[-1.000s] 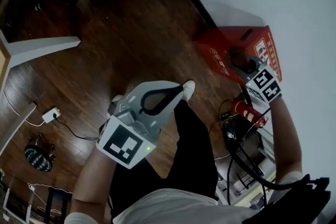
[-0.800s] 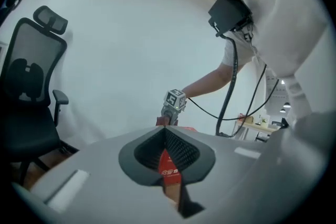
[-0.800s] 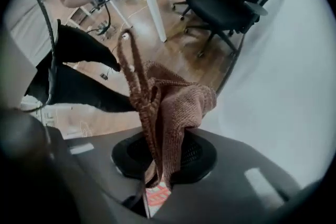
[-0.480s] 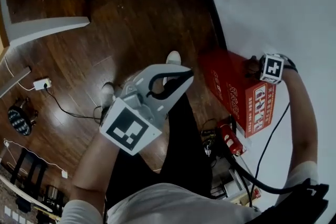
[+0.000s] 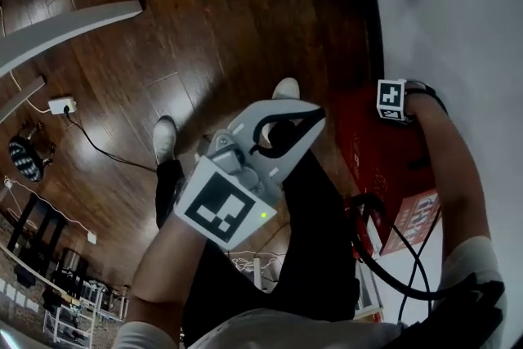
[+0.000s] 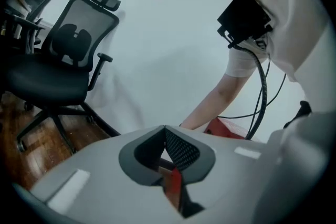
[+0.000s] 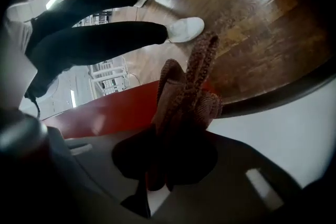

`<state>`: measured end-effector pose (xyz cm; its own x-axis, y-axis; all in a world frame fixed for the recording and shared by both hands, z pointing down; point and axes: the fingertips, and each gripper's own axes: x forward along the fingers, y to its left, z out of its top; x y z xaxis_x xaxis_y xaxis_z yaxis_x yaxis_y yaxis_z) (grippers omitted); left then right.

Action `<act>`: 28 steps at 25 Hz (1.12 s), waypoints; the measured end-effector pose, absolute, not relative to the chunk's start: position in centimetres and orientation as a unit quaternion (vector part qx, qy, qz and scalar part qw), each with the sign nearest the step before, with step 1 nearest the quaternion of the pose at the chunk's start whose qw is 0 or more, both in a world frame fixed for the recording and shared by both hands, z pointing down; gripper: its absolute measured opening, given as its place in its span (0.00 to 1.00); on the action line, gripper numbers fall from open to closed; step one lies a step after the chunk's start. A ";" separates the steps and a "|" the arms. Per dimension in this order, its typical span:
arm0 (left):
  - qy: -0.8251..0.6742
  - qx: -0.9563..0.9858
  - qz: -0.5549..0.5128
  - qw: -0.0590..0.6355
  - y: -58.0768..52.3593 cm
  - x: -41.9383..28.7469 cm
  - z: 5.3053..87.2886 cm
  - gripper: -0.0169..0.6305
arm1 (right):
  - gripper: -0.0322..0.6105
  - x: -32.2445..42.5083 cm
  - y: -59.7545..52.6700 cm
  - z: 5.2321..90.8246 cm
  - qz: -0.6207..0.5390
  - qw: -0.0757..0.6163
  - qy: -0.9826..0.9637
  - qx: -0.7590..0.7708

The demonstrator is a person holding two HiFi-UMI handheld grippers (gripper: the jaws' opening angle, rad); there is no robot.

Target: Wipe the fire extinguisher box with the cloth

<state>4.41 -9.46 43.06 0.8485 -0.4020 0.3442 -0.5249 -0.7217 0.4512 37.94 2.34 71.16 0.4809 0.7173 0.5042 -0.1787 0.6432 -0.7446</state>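
Right tool [image 7: 168,165] clamps cloth [image 7: 189,97] at fire extinguisher box [image 7: 110,110] top; left tool [image 6: 166,134], closed empty, is farther off.

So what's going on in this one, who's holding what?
A person stands by a white wall with two hand-held grippers. The right gripper is shut on a brown cloth and reaches down to the red fire extinguisher box on the wooden floor; the cloth lies over the box's top, contact uncertain. The left gripper is shut, empty, held in front of the person's legs.
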 end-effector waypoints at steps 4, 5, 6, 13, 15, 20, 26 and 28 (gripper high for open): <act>-0.264 0.912 0.105 0.297 -9.6 6.0 46.4 0.03 | 0.15 39.6 3.0 78.1 0.264 0.818 -0.406 -0.312; -0.265 0.909 0.095 0.308 -9.5 6.5 47.0 0.03 | 0.15 40.1 3.0 79.7 0.252 0.824 -0.408 -0.301; -0.266 0.906 0.084 0.317 -9.5 6.7 47.4 0.03 | 0.15 40.4 2.8 81.1 0.239 0.832 -0.411 -0.287; -0.276 0.908 0.074 0.308 -7.8 5.9 48.2 0.03 | 0.15 35.0 1.2 84.2 0.186 0.821 -0.479 -0.249; -0.269 0.912 0.074 0.302 -7.2 5.6 46.7 0.03 | 0.15 33.3 -0.1 82.0 0.166 0.816 -0.497 -0.244; -0.231 0.935 0.072 0.260 -6.9 3.3 40.0 0.03 | 0.15 29.0 -5.3 71.2 0.113 0.822 -0.532 -0.170; -0.160 0.966 0.056 0.194 -4.7 -1.5 29.1 0.03 | 0.15 26.8 -7.6 52.1 0.127 0.809 -0.571 0.058; -0.128 0.976 0.054 0.167 -2.9 -4.4 25.6 0.03 | 0.15 24.5 -5.7 45.2 0.136 0.777 -0.595 0.154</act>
